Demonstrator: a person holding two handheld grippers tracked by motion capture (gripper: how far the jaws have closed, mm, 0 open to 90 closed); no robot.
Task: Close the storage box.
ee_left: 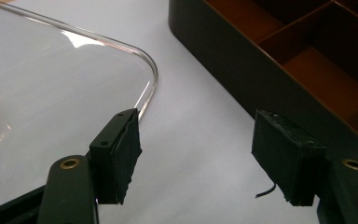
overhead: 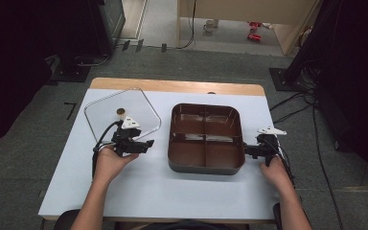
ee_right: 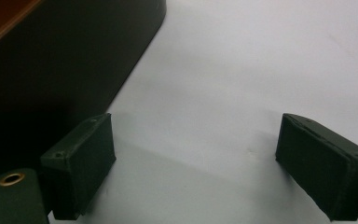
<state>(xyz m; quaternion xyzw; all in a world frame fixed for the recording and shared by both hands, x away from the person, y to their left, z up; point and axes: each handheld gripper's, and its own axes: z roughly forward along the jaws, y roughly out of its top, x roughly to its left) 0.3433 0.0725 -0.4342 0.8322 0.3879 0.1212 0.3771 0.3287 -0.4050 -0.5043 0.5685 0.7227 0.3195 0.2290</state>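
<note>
The brown compartment tray [overhead: 206, 139] sits right of centre on the white bench [overhead: 139, 187]. It is a rounded rectangle with a dark outer wall and a glossy reddish-brown inside, split by low dividers into four sections. In the left gripper view its dark wall [ee_left: 242, 79] runs diagonally across the upper right, with the dividers visible beyond the rim.

Just left of the tray lies a clear lid [overhead: 122, 115], flat on the bench, with rounded corners and a small brass-coloured knob [overhead: 120, 112] near its middle. A narrow strip of bare bench separates the lid's near corner from the tray's left wall; in the left gripper view that curved clear edge [ee_left: 151, 74] stands apart from the tray.

The left hand-held gripper [overhead: 146, 143] is between lid and tray, near the lid's front corner, its jaws spread wide and gripping nothing; white bench shows between the pads [ee_left: 121, 158].

The right hand-held gripper [overhead: 246, 151] is just beside the tray's right front corner, pointing at it. Its jaws are likewise parted with bare bench between them [ee_right: 196, 163], and the tray's dark wall [ee_right: 74, 60] lies just beyond the left pad.

In front of the tray the bench is bare up to its near edge. Behind the tray a strip of wood edge [overhead: 172, 86] borders the bench, with grey floor [overhead: 220, 62] beyond.
</note>
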